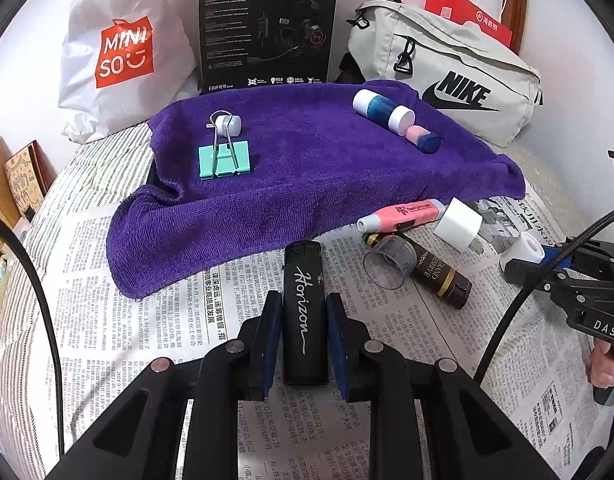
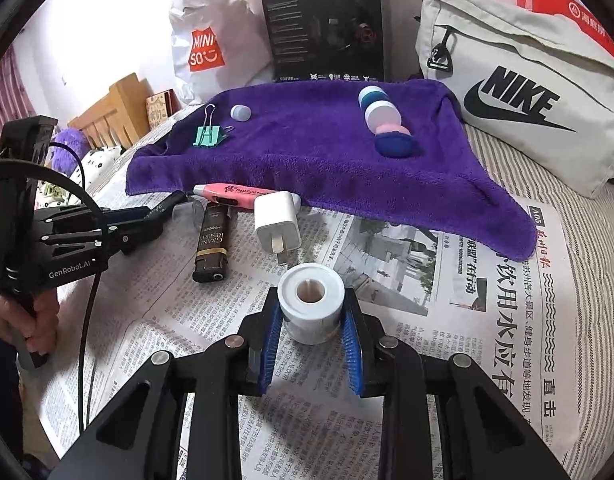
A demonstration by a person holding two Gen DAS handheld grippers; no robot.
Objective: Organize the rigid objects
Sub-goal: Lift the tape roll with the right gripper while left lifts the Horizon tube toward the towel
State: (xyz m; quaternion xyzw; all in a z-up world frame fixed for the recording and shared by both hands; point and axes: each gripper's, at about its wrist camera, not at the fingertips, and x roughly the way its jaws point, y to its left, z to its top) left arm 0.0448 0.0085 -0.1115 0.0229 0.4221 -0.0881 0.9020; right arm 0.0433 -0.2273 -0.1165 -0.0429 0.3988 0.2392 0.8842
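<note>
Lying lengthwise between the pads of the left gripper [image 1: 303, 320], the black lighter [image 1: 305, 308] is clamped over the newspaper [image 1: 147, 320]. The right gripper [image 2: 311, 320] clasps a white cylinder [image 2: 311, 302]. Beyond both, a purple towel [image 2: 307, 152] holds a green binder clip [image 1: 224, 159] and a blue-and-white bottle [image 1: 383, 111].

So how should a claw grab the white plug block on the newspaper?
Grip the white charger across its two flat side faces, coming from above. It lies flat on the newspaper with its prongs toward the camera, so avoid that end. The far end sits close to the pink highlighter and purple towel.
</note>
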